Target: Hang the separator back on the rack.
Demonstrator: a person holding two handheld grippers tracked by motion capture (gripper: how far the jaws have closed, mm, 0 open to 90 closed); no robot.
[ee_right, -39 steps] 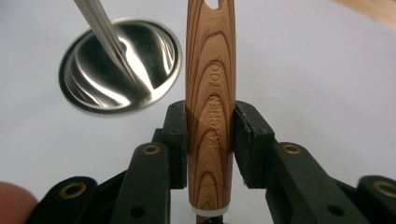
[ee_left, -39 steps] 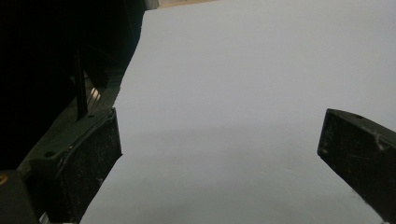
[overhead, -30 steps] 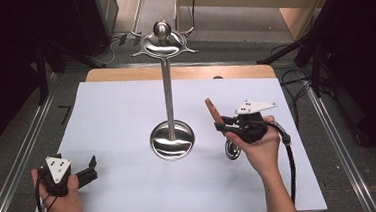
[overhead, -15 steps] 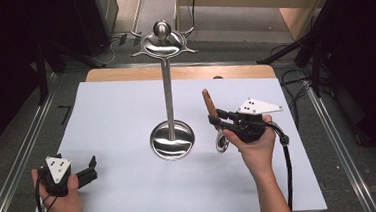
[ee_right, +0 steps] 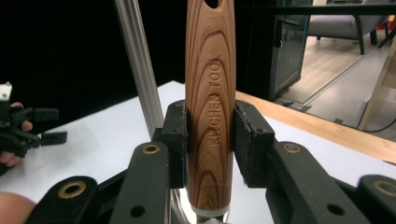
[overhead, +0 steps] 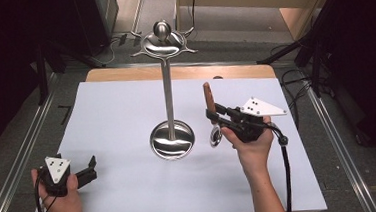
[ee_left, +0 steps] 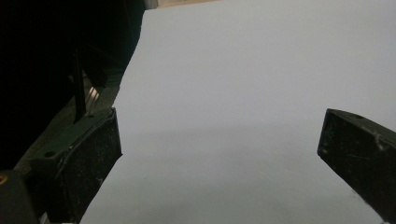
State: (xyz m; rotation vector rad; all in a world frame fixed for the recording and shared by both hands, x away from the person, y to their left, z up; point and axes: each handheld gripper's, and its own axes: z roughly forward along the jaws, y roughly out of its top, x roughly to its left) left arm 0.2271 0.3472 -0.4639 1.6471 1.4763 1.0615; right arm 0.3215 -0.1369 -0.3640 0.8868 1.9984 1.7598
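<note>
1. High view: the right gripper (overhead: 212, 115) is held above the white sheet (overhead: 116, 116) covering the table, its jaws clamped on a utensil with a wooden handle (overhead: 208, 95); the handle stands upright above the fingers and the utensil's shiny metal end (overhead: 215, 137) hangs just below them. The metal stand (overhead: 167, 87), a tall pole on a round dish base with a hooked crown on top, stands just to the left of those fingers, apart from them. The left gripper (overhead: 92, 166) is low at the sheet's near left corner, well apart from the stand, its jaws spread with nothing between them
2. Left gripper view: two black pads (ee_left: 88, 158) stand wide apart at either edge, bare white sheet between and beyond them
3. Right gripper view: the pads (ee_right: 176, 137) press both sides of the wooden handle, engraved "KITCHEN TOOL", with a hole near its top; the stand's pole rises just behind the left-hand pad, and the left gripper is far off at the left edge
</note>
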